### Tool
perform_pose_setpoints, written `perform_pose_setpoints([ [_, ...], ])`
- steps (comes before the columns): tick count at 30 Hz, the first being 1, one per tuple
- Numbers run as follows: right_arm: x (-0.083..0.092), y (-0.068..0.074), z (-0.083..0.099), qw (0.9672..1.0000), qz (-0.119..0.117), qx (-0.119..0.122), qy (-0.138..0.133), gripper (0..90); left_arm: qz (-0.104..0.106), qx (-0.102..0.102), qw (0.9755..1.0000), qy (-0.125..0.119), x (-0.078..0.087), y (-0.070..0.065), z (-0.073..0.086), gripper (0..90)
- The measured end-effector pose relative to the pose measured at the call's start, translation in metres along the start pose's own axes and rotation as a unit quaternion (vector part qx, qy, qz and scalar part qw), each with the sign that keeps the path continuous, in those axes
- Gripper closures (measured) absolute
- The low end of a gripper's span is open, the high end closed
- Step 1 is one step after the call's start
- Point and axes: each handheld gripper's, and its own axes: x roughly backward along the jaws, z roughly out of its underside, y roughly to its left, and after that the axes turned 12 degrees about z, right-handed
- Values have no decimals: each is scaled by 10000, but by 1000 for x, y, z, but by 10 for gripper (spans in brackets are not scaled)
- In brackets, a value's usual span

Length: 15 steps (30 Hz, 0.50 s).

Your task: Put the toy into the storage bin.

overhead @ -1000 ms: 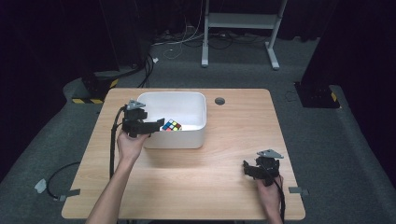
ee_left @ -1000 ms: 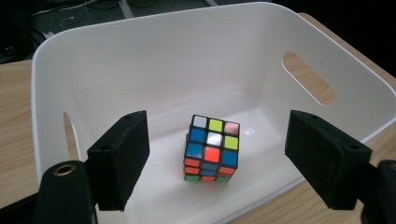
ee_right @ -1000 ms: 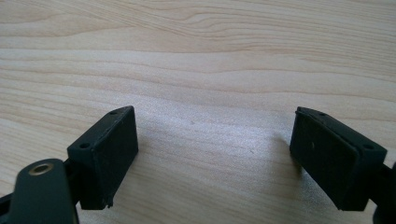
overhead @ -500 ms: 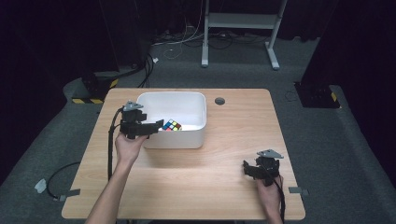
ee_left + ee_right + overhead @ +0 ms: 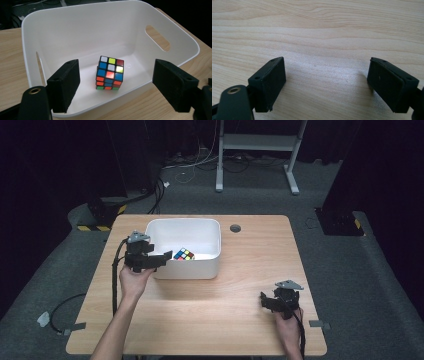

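Note:
A scrambled colour cube point(image 5: 184, 254) point(image 5: 109, 72) lies on the floor of a white plastic bin point(image 5: 200, 269) point(image 5: 75, 30) at the back left of the wooden table point(image 5: 235, 290). My left gripper point(image 5: 168, 257) point(image 5: 116, 66) hovers at the bin's left front rim and points into it. It is open, its pads are apart from the cube, and nothing is between them. My right gripper point(image 5: 263, 301) point(image 5: 325, 63) rests low over bare wood at the front right, open and empty.
The bin has a handle slot point(image 5: 157, 38) in its end wall. A round cable hole point(image 5: 235, 228) sits in the tabletop behind the bin. Cables trail off the table's left side to the floor point(image 5: 60, 310). A metal stand point(image 5: 260, 150) is behind the table.
My left gripper has drawn back slightly from the bin, toward the near left. The cube and my right gripper have stayed in place.

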Motion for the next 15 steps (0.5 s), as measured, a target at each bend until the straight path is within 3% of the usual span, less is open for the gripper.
perform_pose_setpoints([
  [15,0,0,0,10000,-2,0,1,151,1,-109,9999,8,6,-6,2,220],
])
